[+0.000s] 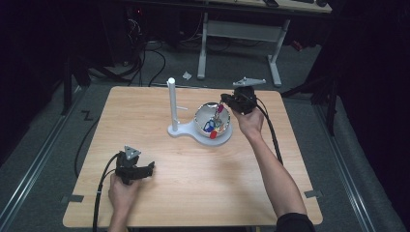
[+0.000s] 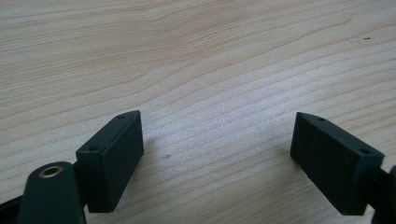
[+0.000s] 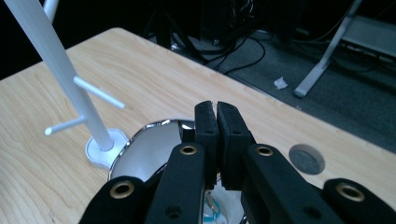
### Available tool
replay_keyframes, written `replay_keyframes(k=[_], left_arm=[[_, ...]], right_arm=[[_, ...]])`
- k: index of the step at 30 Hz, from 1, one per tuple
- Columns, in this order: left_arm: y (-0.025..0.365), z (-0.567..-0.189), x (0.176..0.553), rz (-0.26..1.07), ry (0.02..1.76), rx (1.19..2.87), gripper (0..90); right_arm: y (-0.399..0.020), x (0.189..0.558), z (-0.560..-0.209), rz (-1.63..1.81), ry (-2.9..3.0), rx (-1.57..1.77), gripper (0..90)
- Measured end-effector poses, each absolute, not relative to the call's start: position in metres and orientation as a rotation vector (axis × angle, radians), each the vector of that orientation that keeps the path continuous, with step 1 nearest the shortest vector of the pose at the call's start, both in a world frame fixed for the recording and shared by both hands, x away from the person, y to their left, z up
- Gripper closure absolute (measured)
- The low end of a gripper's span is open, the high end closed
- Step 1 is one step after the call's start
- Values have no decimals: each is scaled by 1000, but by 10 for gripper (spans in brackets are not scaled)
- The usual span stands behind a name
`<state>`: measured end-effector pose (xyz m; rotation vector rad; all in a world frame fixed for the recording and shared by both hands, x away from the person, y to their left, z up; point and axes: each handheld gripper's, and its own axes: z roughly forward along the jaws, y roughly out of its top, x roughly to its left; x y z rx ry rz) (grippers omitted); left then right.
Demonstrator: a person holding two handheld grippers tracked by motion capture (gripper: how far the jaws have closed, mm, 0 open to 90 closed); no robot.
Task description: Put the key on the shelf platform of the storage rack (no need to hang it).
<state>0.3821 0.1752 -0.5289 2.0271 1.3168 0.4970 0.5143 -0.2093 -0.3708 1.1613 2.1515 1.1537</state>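
Note:
A shiny metal bowl [image 1: 199, 116] sits on a white base beside a white post with side pegs [image 1: 171, 101], at the middle far part of the wooden table [image 1: 193, 179]. Blue [image 1: 209, 126] and red [image 1: 213, 135] tags lie in the bowl. My right gripper [image 1: 224, 99] hovers over the bowl's far right rim, shut, with a small purple tag [image 1: 219, 110] hanging under its tips. In the right gripper view the jaws [image 3: 215, 106] are pressed together above the bowl [image 3: 140, 149], with the post [image 3: 70, 79] to the left. My left gripper [image 1: 151, 167] [image 2: 217, 123] rests open on bare wood at the near left.
A grey round cap [image 3: 306, 159] is set into the tabletop beyond the bowl. Cables trail from both grippers over the table's near edge. Past the far edge are dark floor, loose cables and a white desk frame [image 1: 239, 31].

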Motion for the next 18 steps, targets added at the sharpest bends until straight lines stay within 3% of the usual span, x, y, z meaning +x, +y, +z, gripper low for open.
replay_keyframes(k=[18], left_arm=[[175, -529, 382, 497, 1316, 2030, 177]], right_arm=[[-212, 514, -350, 1161, 2084, 1138, 887]])
